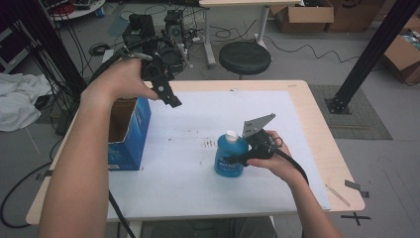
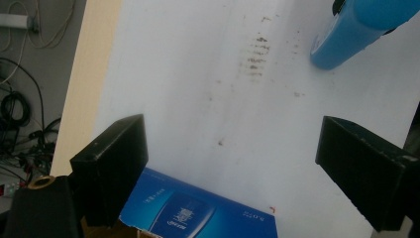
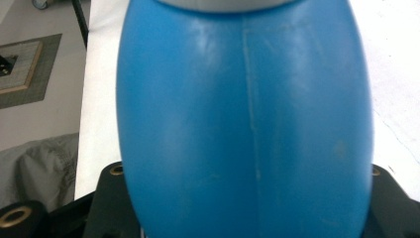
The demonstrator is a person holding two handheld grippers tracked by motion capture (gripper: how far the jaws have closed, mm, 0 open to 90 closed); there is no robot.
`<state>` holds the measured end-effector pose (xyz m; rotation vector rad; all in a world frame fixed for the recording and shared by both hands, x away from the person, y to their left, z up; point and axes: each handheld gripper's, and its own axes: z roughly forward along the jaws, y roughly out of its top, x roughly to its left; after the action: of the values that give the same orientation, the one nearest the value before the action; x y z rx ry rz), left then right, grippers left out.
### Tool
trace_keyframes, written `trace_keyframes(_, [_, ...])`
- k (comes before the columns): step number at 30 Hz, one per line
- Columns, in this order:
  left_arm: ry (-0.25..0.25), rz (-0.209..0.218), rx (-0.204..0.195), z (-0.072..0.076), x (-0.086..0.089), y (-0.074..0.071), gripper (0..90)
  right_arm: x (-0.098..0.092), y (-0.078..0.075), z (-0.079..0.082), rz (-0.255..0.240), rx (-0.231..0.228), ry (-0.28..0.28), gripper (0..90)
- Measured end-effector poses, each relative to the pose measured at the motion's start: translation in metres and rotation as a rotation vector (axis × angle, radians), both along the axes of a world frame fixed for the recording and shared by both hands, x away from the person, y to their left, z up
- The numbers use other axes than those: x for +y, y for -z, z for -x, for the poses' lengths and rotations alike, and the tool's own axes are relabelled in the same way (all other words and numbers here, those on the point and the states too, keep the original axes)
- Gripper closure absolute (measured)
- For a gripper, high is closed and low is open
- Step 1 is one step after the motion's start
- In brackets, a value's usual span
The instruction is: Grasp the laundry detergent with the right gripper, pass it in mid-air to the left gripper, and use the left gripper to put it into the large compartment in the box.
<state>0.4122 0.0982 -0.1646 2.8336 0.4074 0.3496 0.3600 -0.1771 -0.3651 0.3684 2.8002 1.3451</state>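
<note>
Blue bottle (image 1: 230, 157) with a white cap stands upright near the middle of the white sheet (image 1: 198, 188), and the right gripper (image 1: 242, 157) appears clamped on its body from the right (its jaws are hidden behind the bottle in the right gripper view). The left gripper (image 1: 171, 100) hangs wide open and empty above the open blue carton (image 1: 130, 134) at the table's left edge, so packing looks underway: next, lift the bottle toward the carton's mouth. Beyond the wooden table (image 1: 324, 148) are a black stool (image 1: 244, 57), cables and cardboard boxes (image 1: 303, 14).

Illegible white print on the blue box (image 2: 198, 215) and the blue bottle (image 1: 230, 157) label; nothing readable.
</note>
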Motion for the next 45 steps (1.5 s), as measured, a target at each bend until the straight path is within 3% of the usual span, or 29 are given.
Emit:
trace_keyframes(9, [0.036,0.02,-0.003,0.006,-0.004,-0.006,13.1,0.005,-0.013,-0.01,-0.013,0.022,-0.063,44.4])
trace_keyframes(15, [0.075,0.046,-0.002,0.014,-0.01,-0.016,13.1,0.019,-0.042,-0.023,0.001,0.043,-0.151,44.6])
trace_keyframes(25, [0.123,0.058,0.029,0.028,-0.021,-0.025,13.0,0.042,-0.074,-0.033,-0.015,0.028,-0.206,44.6])
trace_keyframes(39, [0.17,0.0,0.079,0.036,-0.042,-0.017,14.0,0.071,-0.093,-0.032,0.004,0.02,-0.27,44.6])
trace_keyframes(45, [0.199,-0.041,0.077,0.04,-0.053,-0.008,14.5,0.076,-0.096,-0.031,0.008,0.028,-0.276,44.6])
